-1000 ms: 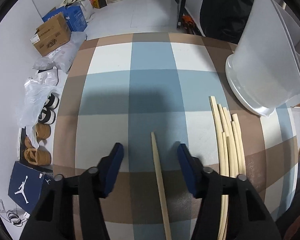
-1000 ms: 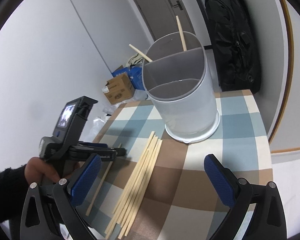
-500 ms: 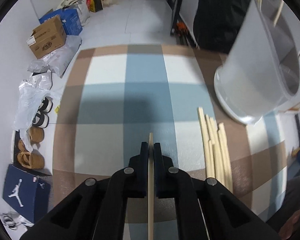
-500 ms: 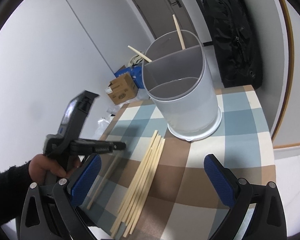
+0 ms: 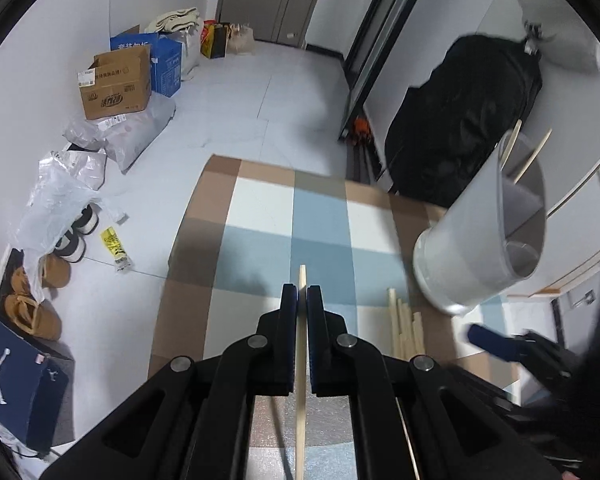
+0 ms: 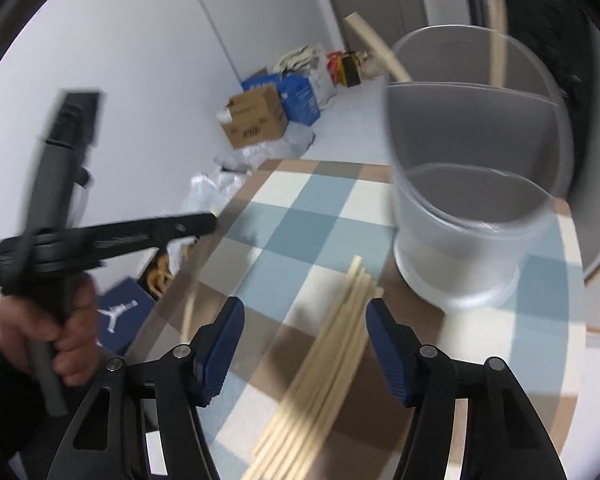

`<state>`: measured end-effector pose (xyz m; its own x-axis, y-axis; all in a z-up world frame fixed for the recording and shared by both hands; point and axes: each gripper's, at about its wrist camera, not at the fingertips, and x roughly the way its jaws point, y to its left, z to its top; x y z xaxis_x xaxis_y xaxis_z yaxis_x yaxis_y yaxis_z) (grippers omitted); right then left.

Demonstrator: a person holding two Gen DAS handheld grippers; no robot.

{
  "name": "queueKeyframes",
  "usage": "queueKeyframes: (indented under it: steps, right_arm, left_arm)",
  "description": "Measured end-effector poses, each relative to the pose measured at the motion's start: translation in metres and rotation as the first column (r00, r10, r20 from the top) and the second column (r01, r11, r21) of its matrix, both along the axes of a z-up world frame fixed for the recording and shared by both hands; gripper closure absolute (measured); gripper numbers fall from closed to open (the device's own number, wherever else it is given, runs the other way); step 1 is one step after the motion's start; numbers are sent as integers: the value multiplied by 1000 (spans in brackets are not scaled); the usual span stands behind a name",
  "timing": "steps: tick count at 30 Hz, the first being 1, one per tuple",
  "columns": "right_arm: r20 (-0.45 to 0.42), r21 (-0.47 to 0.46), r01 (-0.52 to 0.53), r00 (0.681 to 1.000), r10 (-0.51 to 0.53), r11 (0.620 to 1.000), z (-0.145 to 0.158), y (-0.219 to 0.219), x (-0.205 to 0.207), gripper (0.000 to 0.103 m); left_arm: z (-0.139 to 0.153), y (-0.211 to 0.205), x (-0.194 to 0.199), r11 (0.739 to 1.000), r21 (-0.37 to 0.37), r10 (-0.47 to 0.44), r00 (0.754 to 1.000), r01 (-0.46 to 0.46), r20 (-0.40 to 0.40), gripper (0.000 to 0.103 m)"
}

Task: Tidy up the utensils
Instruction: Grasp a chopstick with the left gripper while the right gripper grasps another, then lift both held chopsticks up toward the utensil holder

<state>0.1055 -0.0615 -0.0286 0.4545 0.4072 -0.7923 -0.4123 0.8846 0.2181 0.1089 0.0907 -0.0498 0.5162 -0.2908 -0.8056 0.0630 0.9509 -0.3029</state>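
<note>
My left gripper (image 5: 301,294) is shut on a single wooden chopstick (image 5: 301,360) and holds it lifted above the checked tablecloth (image 5: 320,216). The same gripper (image 6: 210,222) and chopstick (image 6: 190,300) show blurred in the right wrist view. My right gripper (image 6: 304,320) is open and empty, just above a pile of several chopsticks (image 6: 332,344) lying on the cloth. That pile (image 5: 406,328) also shows in the left wrist view. A translucent divided holder (image 6: 472,200) stands behind the pile with two chopsticks (image 6: 496,32) in its far compartment.
The table's left edge (image 5: 172,264) drops to a floor with cardboard boxes (image 5: 116,84), bags and shoes (image 5: 48,276). A black backpack (image 5: 460,120) leans against the wall behind the holder (image 5: 484,240).
My left gripper closed on the single chopstick and lifted it off the cloth. My right gripper moved forward and down over the pile, its jaws narrower than before.
</note>
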Motion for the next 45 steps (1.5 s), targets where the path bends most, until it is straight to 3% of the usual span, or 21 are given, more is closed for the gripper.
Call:
queueKeyframes:
  steps: [5, 9, 20, 26, 31, 33, 34, 38, 45]
  right_arm:
    - [-24, -109, -34, 999, 31, 994, -19, 33, 25, 58]
    - [-63, -217, -32, 998, 18, 976, -42, 43, 42, 69]
    - [-59, -395, 56, 995, -86, 917, -60, 52, 69, 73]
    - [-66, -404, 75, 992, -111, 912, -56, 53, 75, 74]
    - [-122, -301, 115, 980, -158, 947, -54, 39, 75, 79]
    - [-151, -243, 109, 977, -149, 964, -53, 36, 71, 94]
    - [-160, -227, 106, 977, -145, 968, -53, 36, 69, 95]
    - [-194, -147, 114, 971, -142, 982, -54, 34, 64, 96]
    - [-217, -164, 85, 969, -120, 983, -53, 47, 69, 93]
  left_arm:
    - [3, 21, 1, 996, -88, 33, 999, -31, 19, 102]
    - [3, 31, 5, 994, -101, 47, 999, -44, 26, 102]
    - [11, 44, 2, 988, -146, 53, 998, -46, 45, 102]
    - [13, 49, 0, 987, -155, 60, 997, -51, 55, 102]
    - [14, 53, -1, 984, -168, 72, 996, -62, 54, 102]
    - [14, 54, -1, 983, -171, 76, 996, -65, 55, 102]
    - [15, 54, -1, 983, -169, 76, 995, -65, 58, 102]
    - [15, 53, -2, 984, -166, 76, 995, -65, 62, 102]
    - [15, 53, -3, 984, -163, 75, 995, -64, 62, 102]
